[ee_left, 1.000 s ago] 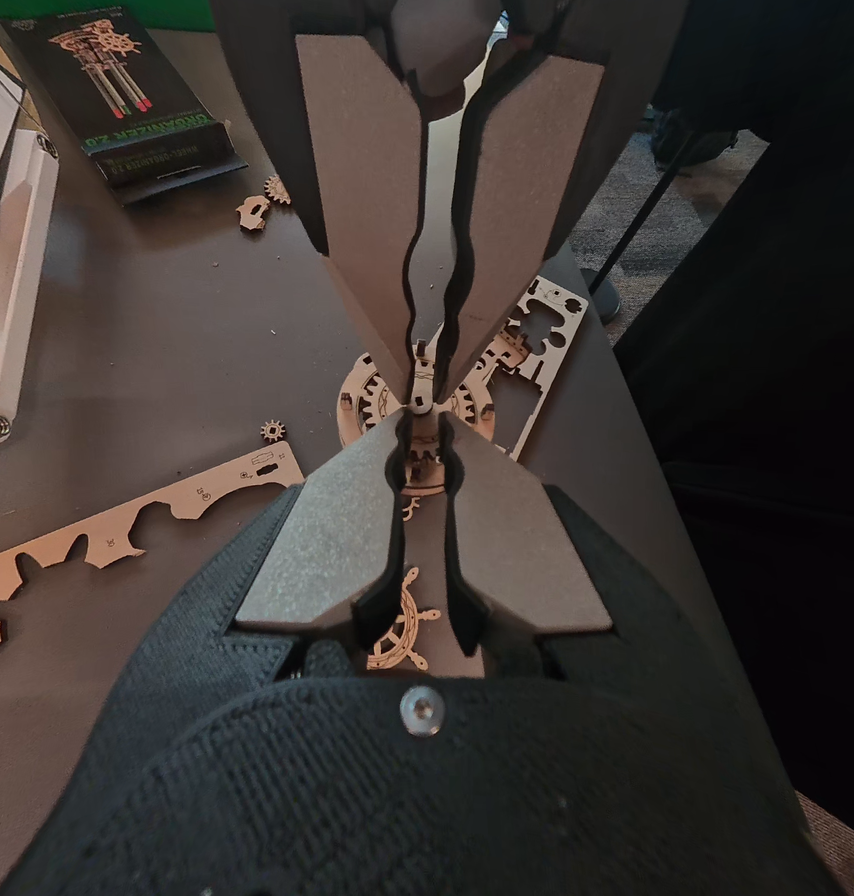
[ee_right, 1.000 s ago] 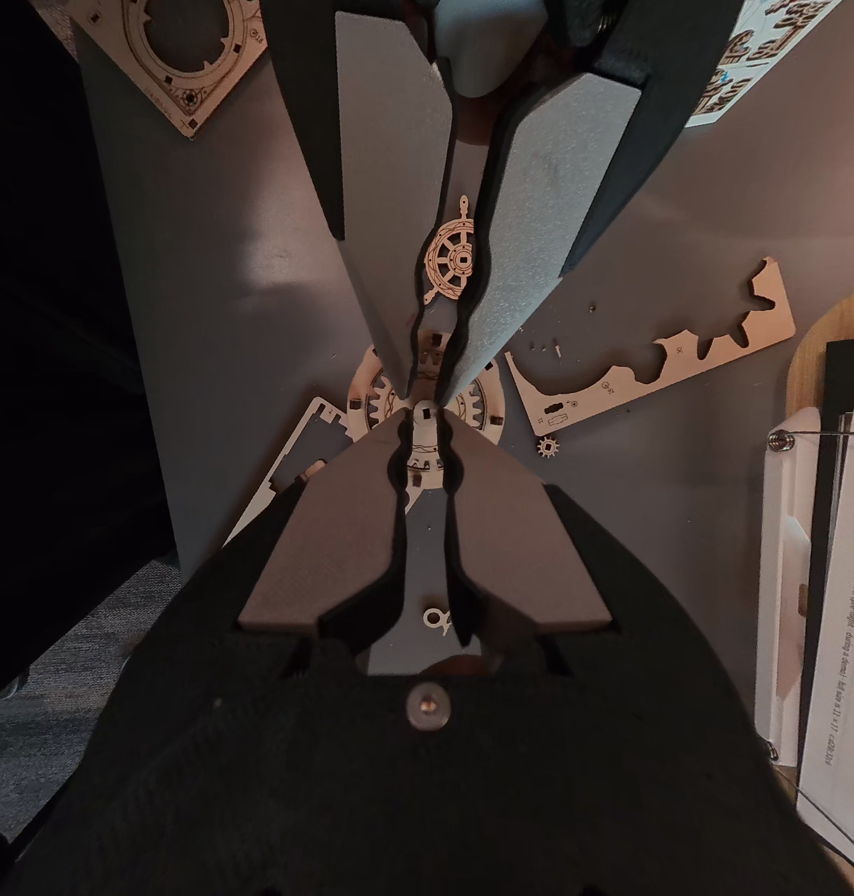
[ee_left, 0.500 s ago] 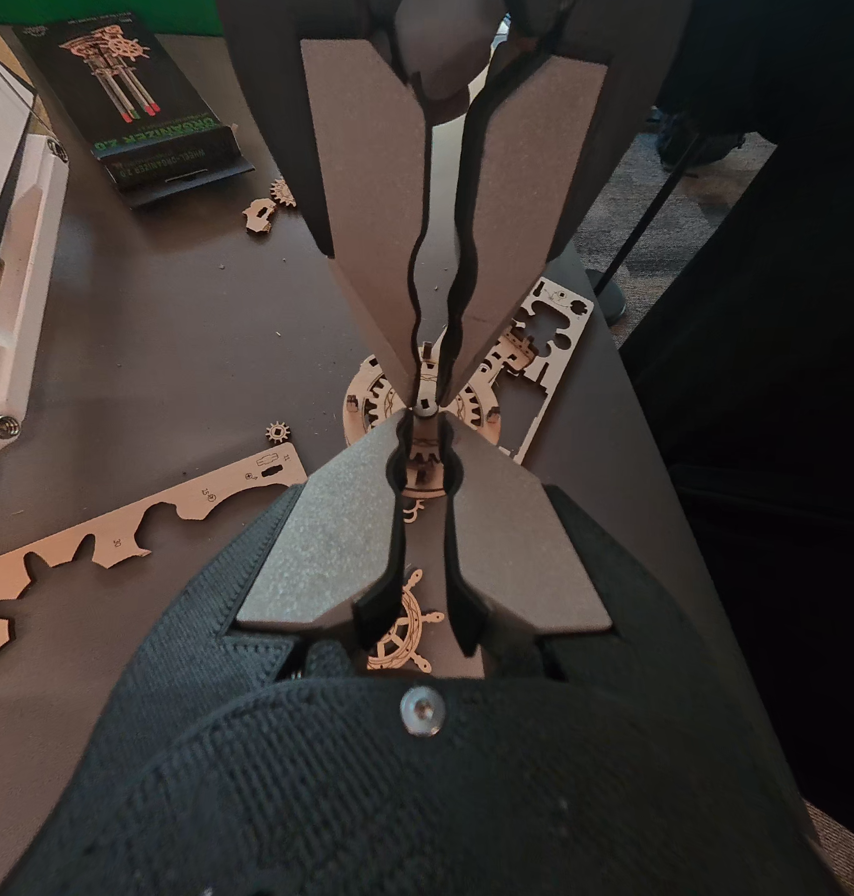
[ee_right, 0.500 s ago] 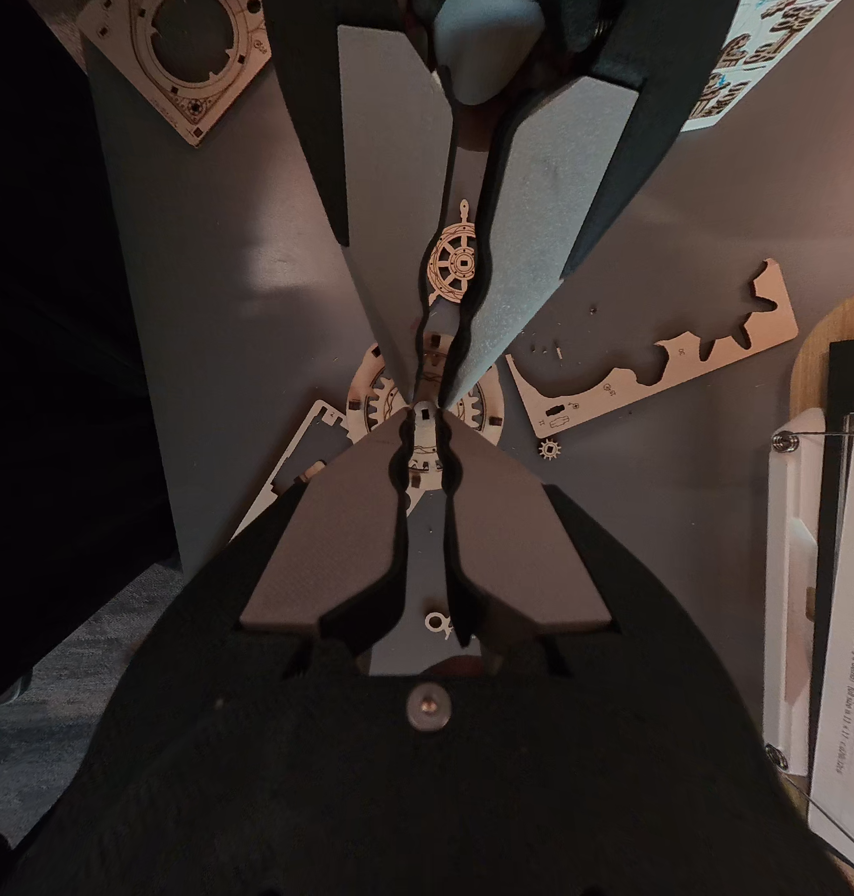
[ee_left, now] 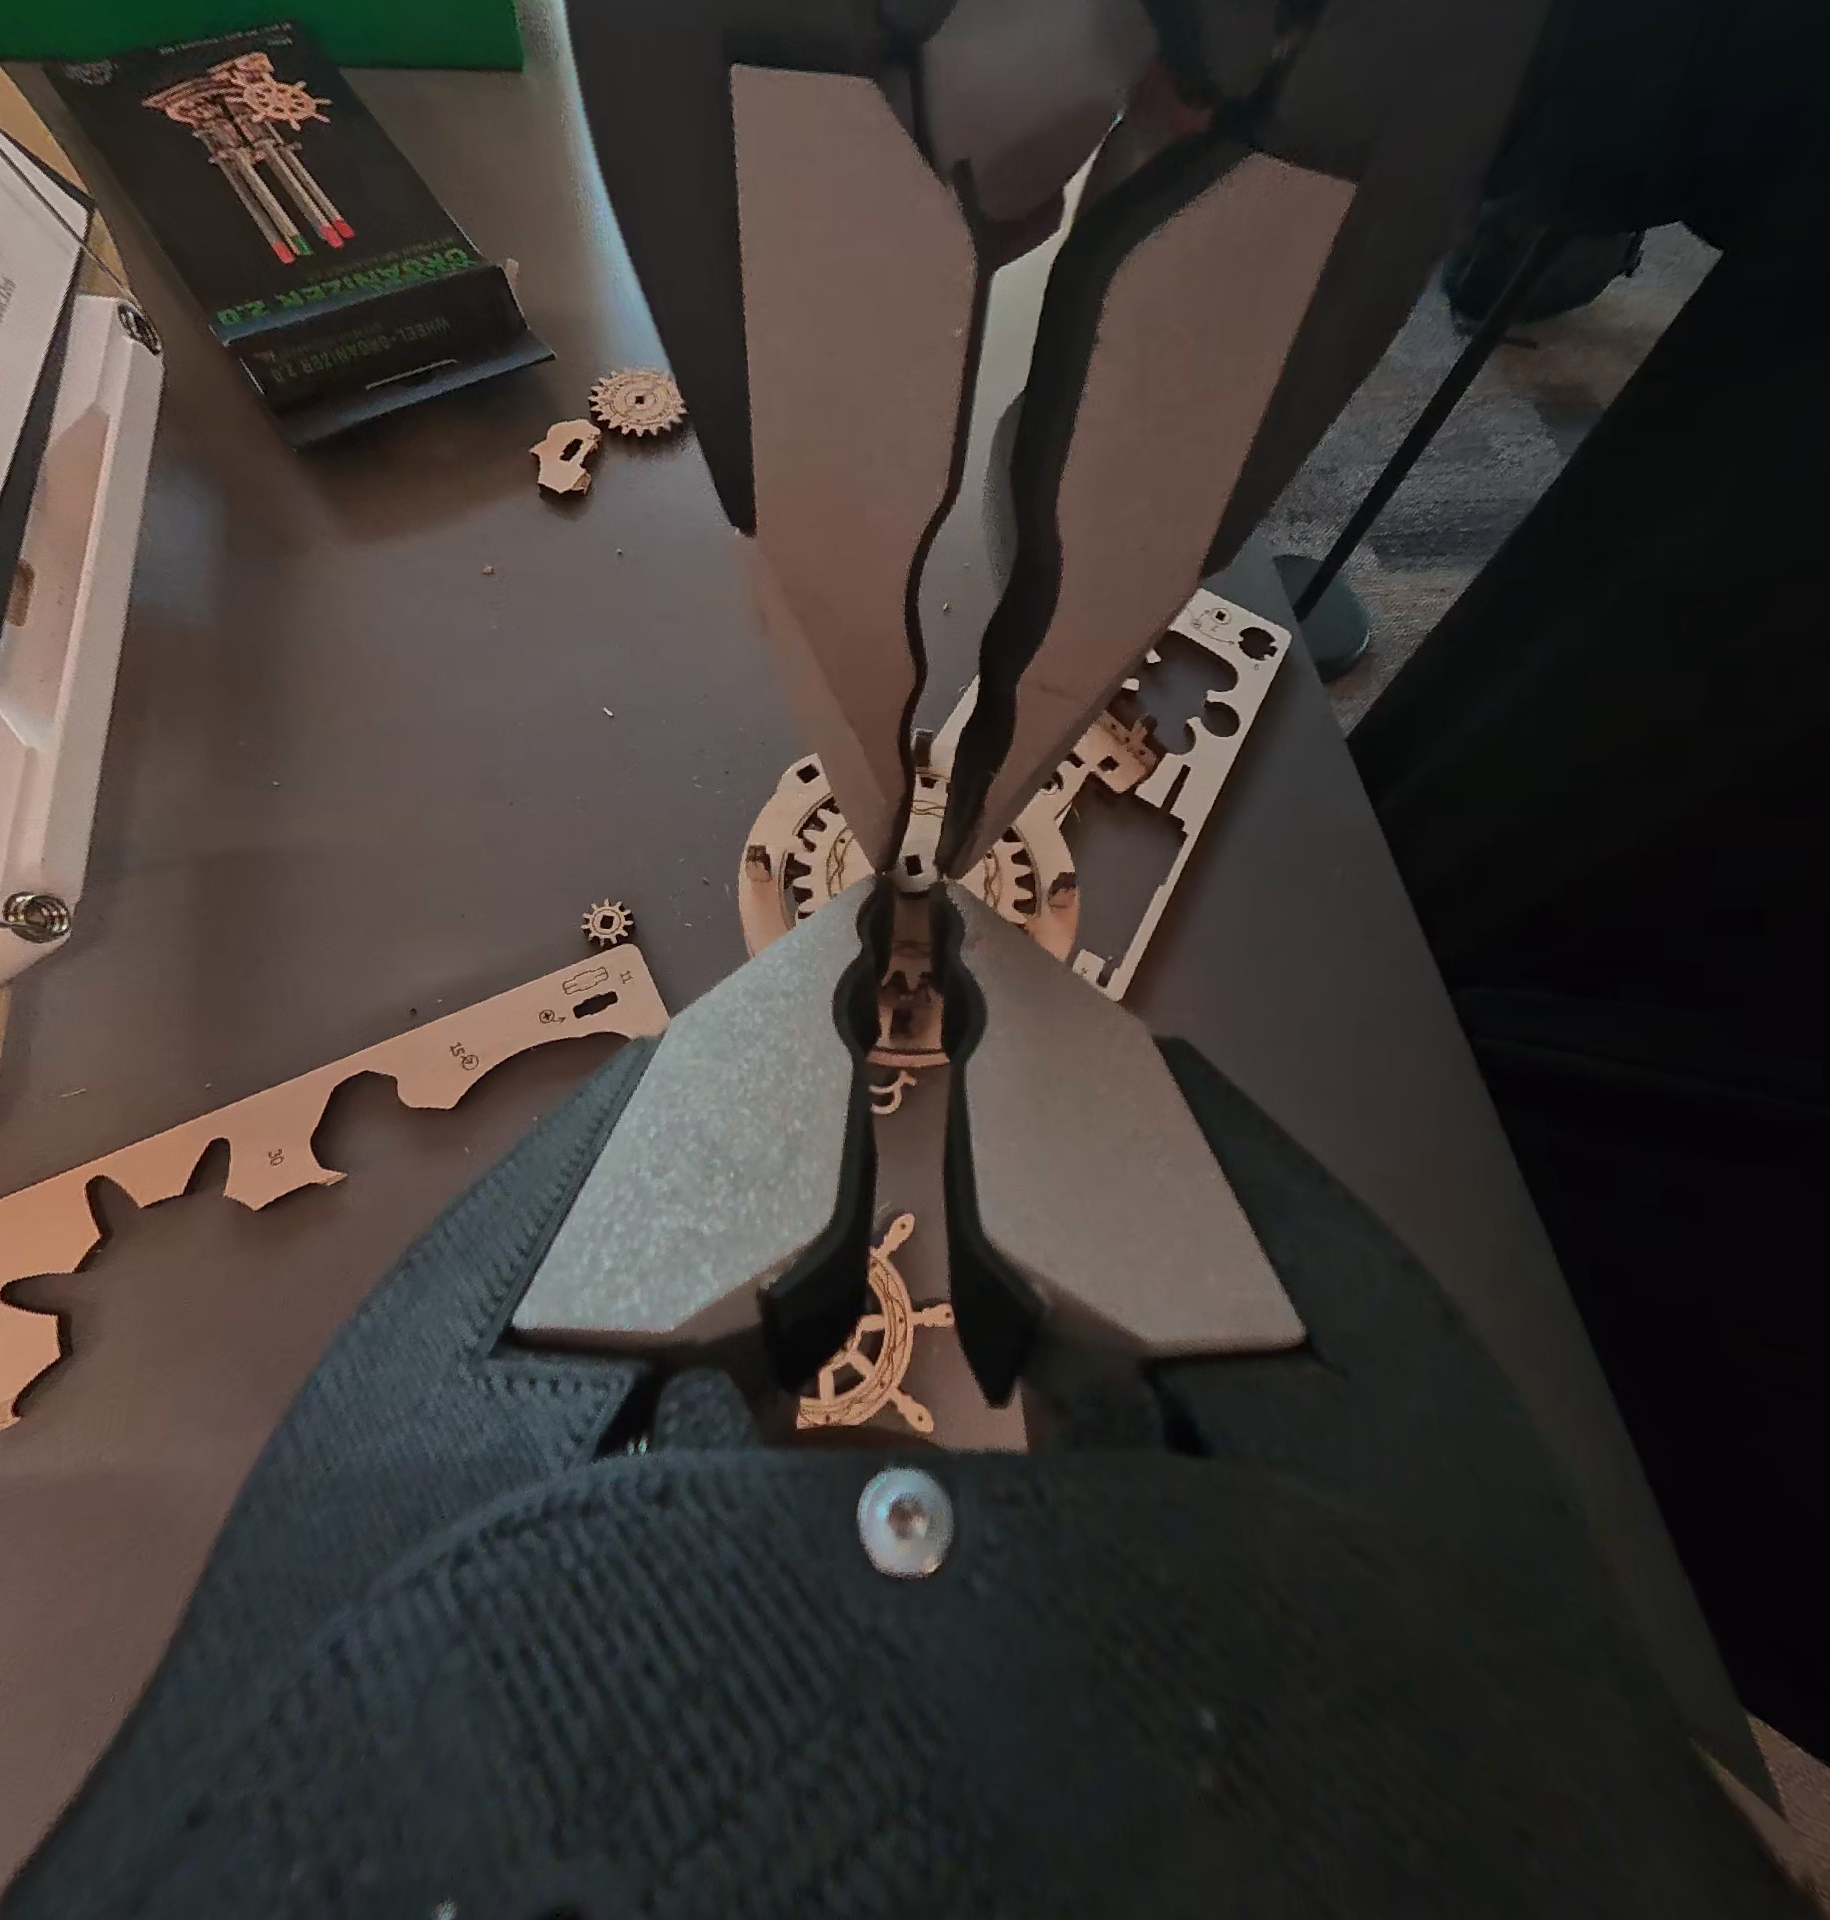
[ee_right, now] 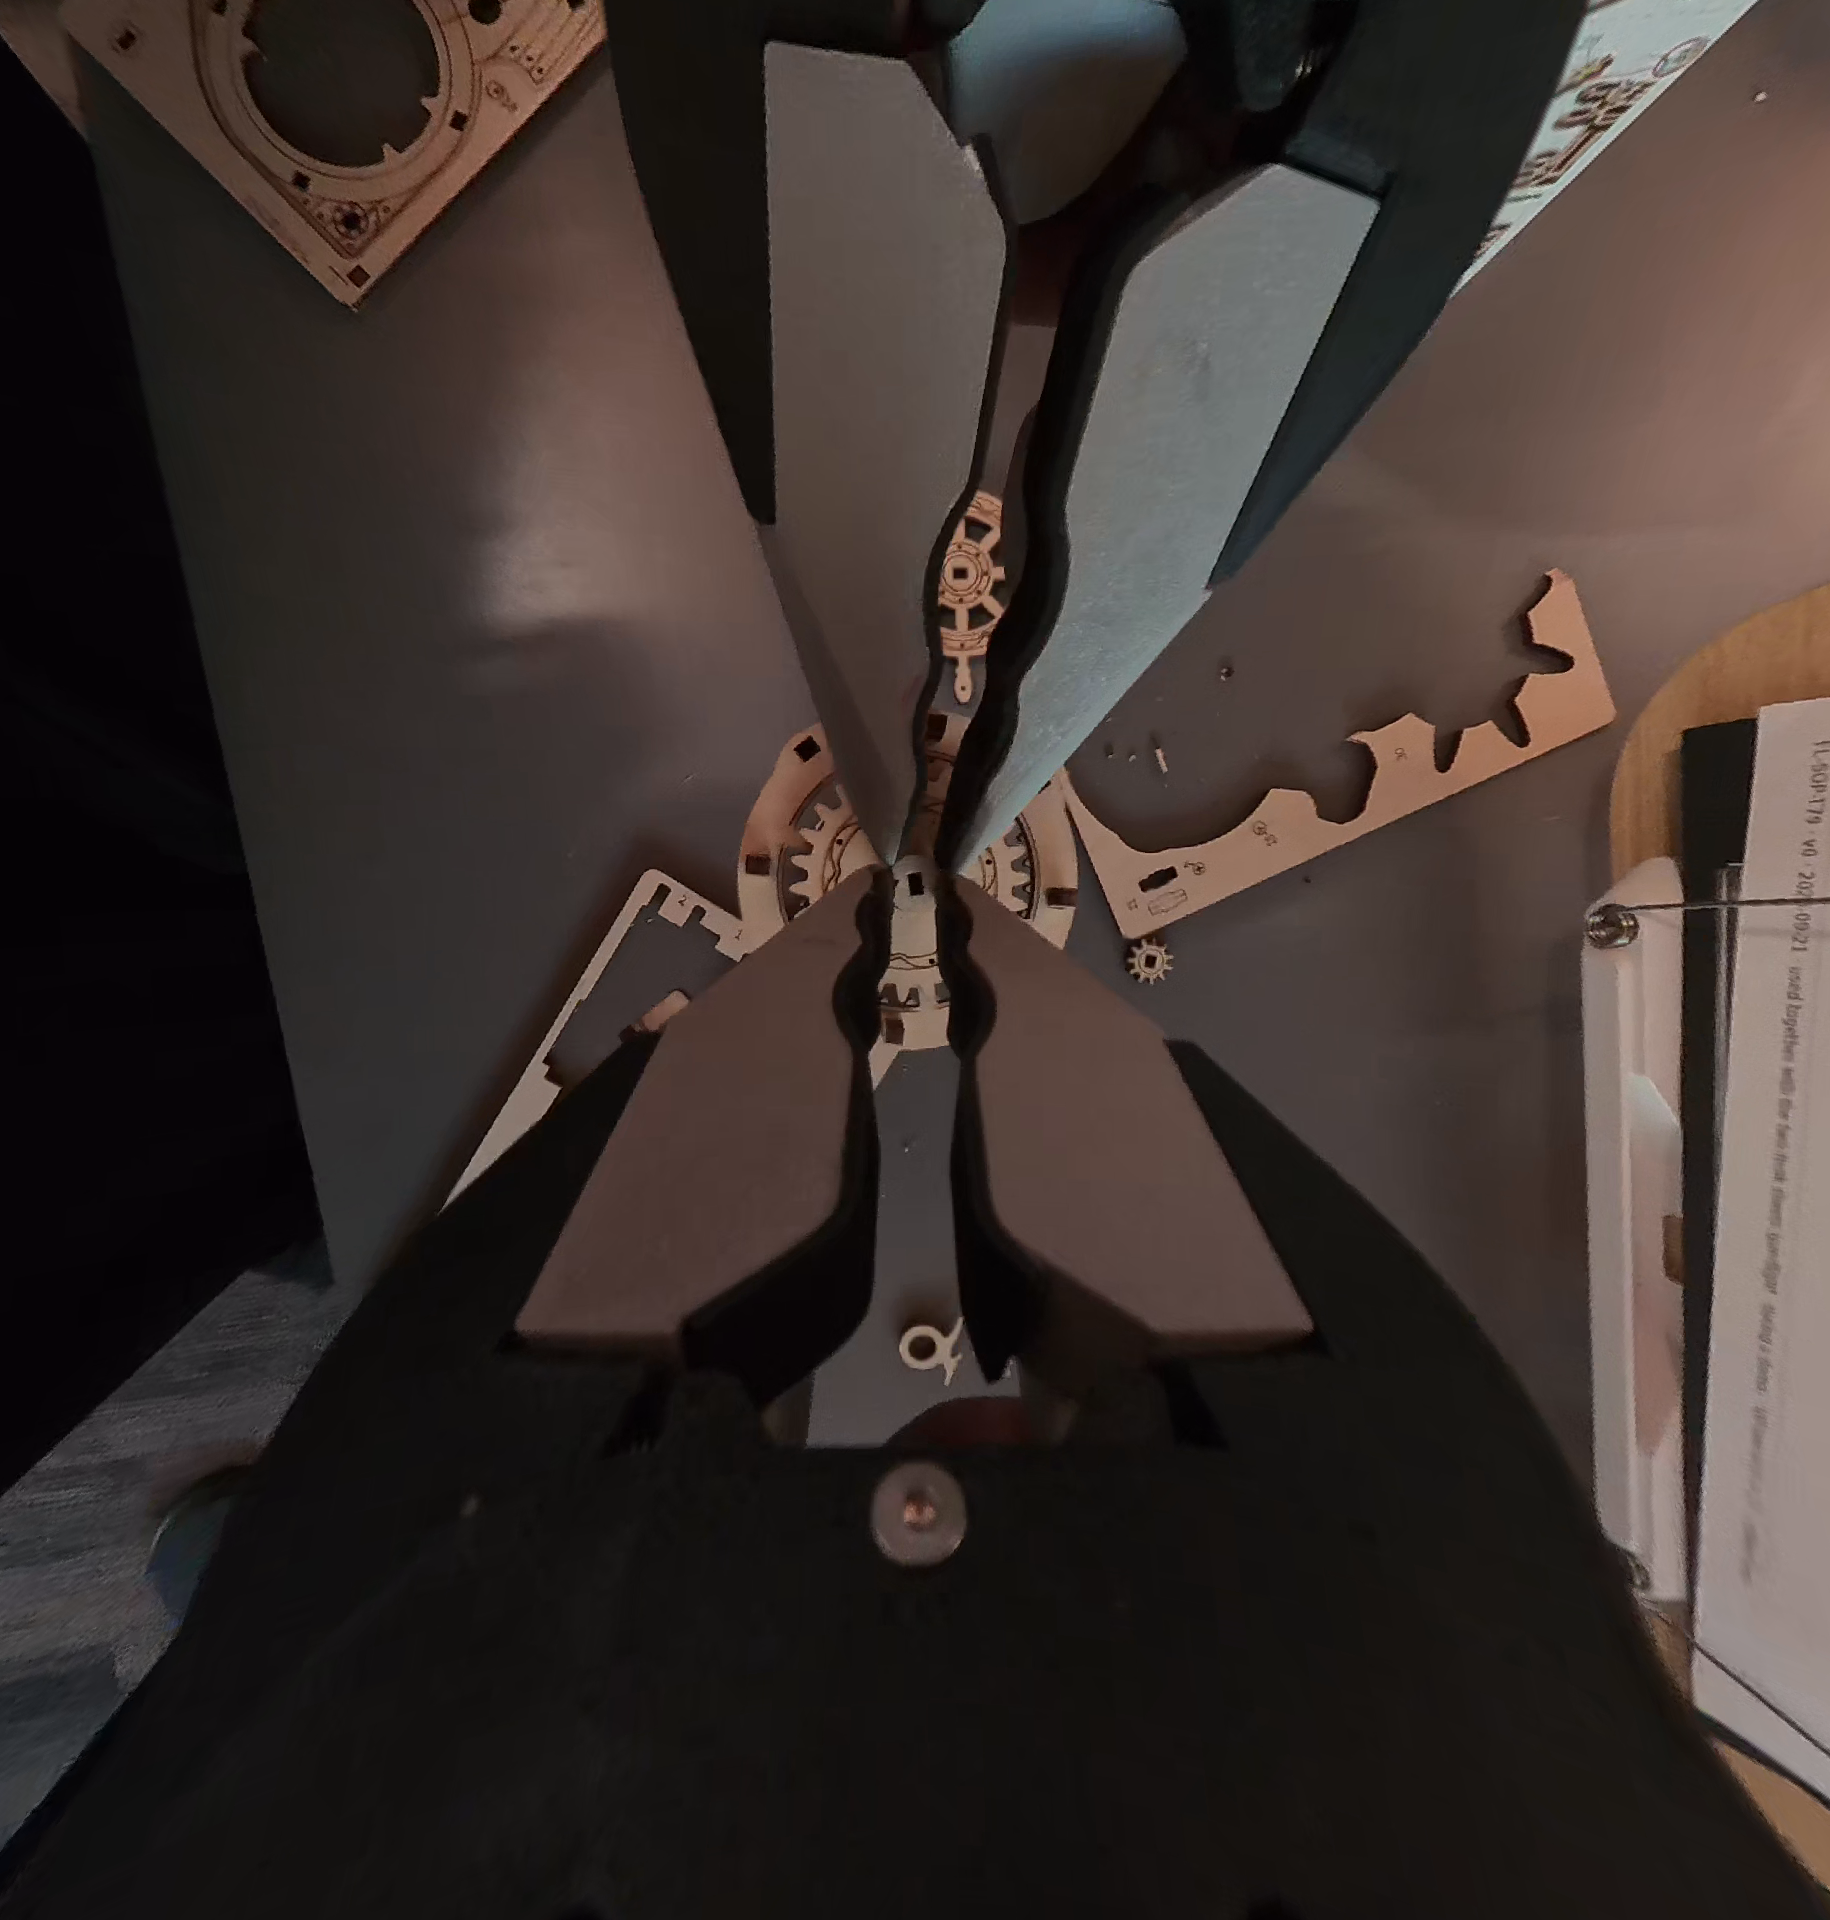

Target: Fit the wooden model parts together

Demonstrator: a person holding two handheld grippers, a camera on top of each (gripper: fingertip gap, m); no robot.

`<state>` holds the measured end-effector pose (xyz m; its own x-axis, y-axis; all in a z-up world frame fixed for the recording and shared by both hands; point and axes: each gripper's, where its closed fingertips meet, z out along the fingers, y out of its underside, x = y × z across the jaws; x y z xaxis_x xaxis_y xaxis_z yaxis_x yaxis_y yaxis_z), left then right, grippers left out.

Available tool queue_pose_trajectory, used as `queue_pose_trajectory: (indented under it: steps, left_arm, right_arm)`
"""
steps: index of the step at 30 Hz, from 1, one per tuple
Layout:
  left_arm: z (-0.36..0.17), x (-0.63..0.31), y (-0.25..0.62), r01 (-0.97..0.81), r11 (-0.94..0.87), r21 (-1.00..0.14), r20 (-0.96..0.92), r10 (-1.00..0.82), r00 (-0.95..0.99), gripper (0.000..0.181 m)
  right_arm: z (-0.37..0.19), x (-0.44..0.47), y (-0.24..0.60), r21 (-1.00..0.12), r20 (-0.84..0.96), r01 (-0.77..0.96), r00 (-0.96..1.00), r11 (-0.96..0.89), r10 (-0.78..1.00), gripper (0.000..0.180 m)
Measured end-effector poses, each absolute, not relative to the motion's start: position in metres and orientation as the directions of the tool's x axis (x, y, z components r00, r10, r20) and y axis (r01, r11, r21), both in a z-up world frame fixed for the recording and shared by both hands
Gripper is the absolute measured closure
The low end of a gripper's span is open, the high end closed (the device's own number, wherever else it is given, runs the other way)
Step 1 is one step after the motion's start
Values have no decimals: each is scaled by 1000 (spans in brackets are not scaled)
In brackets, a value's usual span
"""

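Observation:
A round wooden gear ring [ee_left: 786, 883] lies on the dark table and also shows in the right wrist view [ee_right: 786, 831]. My left gripper [ee_left: 913, 902] and my right gripper [ee_right: 915, 896] meet tip to tip just above it. Both are shut on a small pale wooden piece with a square hole [ee_left: 913, 878], which the right wrist view [ee_right: 913, 883] shows between the tips. In the left wrist view the right gripper [ee_left: 919, 847] comes in from the top. A ship's wheel part [ee_left: 875, 1340] lies flat under my left gripper and also shows in the right wrist view [ee_right: 968, 592].
Cut-out wooden sheets [ee_left: 267, 1153] [ee_left: 1191, 727] [ee_right: 350, 125] lie around the ring. A tiny gear [ee_left: 606, 921], a larger gear [ee_left: 636, 400] and a curly scrap [ee_right: 930, 1351] are loose. A dark kit box [ee_left: 298, 208] and a white paper holder [ee_right: 1638, 1195] stand nearby. The table edge [ee_left: 1410, 1039] is close. Less than 4 cm separates the two grippers' tips. Both grippers' tips are roughly 12 cm from the tiny gear [ee_left: 606, 921]. It is also in sight in the right wrist view [ee_right: 1149, 963].
Both grippers stay tip to tip over the gear ring. The scene has drifted only slightly in both views. The small piece between the tips shows a little less length now.

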<state>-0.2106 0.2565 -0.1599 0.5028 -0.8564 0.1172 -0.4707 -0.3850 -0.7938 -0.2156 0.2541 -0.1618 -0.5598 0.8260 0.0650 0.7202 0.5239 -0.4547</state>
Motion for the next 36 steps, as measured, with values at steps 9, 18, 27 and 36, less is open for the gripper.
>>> queue_pose_trajectory:
  steps: [9,18,27,36]
  left_arm:
    - [-161,-212,256,-520,-380,-765,89,-862,499,176]
    - [-161,-212,255,-561,-364,-743,42,-863,504,176]
    - [-162,-214,253,-585,-364,-725,21,-860,510,177]
    - [-162,-215,254,-622,-355,-698,-19,-859,512,176]
  right_arm:
    - [-162,-217,254,-514,90,674,-572,530,815,174]
    - [-162,-217,253,-502,180,622,-605,601,776,174]
    - [-161,-219,251,-624,255,518,-573,585,779,175]
    - [-161,-221,252,-655,237,509,-563,558,792,173]
